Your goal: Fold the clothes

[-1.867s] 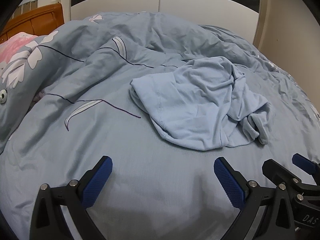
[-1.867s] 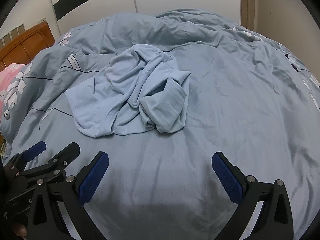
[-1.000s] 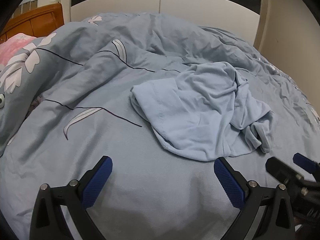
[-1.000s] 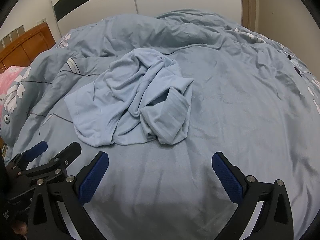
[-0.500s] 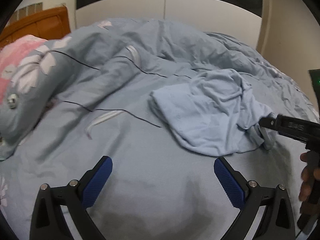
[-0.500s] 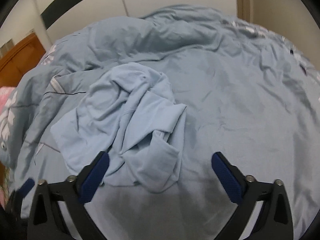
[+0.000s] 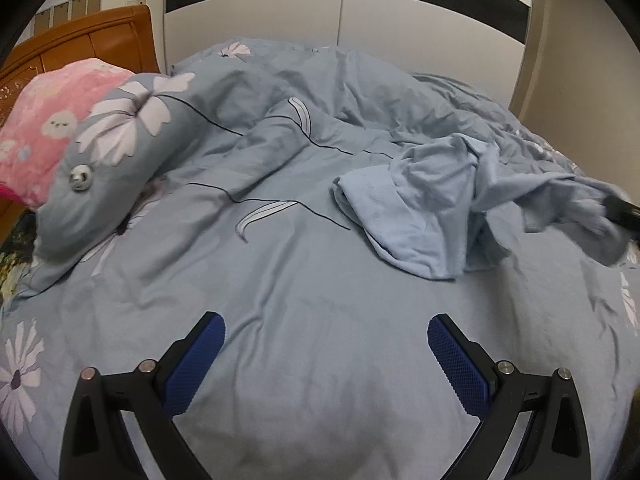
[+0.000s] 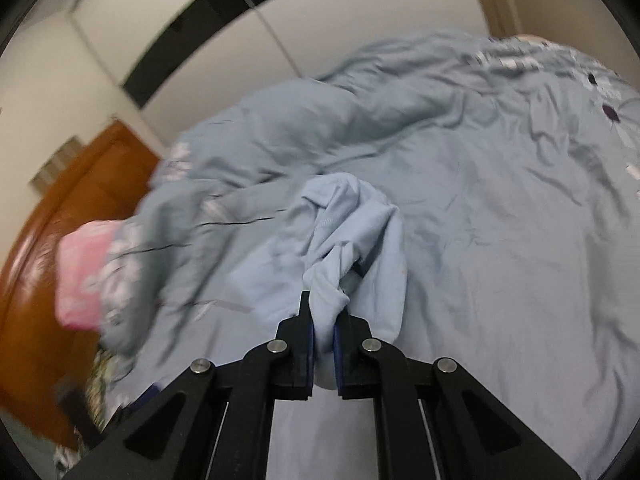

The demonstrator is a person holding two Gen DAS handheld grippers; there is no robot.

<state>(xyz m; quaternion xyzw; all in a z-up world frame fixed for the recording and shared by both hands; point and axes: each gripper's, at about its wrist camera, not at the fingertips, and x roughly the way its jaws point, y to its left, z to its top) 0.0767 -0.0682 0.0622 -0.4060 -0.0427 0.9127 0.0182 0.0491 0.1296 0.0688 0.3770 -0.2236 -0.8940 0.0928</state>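
A crumpled light-blue shirt [image 7: 432, 200] lies on the blue duvet at the right of the left wrist view. My left gripper [image 7: 326, 344] hangs open over bare duvet, well in front of the shirt. My right gripper [image 8: 324, 320] is shut on a bunched fold of the shirt [image 8: 344, 236], which rises from the bed into its jaws. In the left wrist view the right gripper [image 7: 624, 216] shows as a dark blurred tip at the far right edge, pulling one end of the shirt off the bed.
The blue flowered duvet [image 7: 304, 320] covers the bed, rumpled toward the back. A flowered pillow [image 7: 120, 168] and a pink blanket [image 7: 44, 128] lie at the left by the wooden headboard [image 7: 80, 44]. A white and black wardrobe [image 7: 344, 12] stands behind.
My right gripper went forward to the shirt, shut on a fold and lifted it to the right. My left gripper swung left and stayed open.
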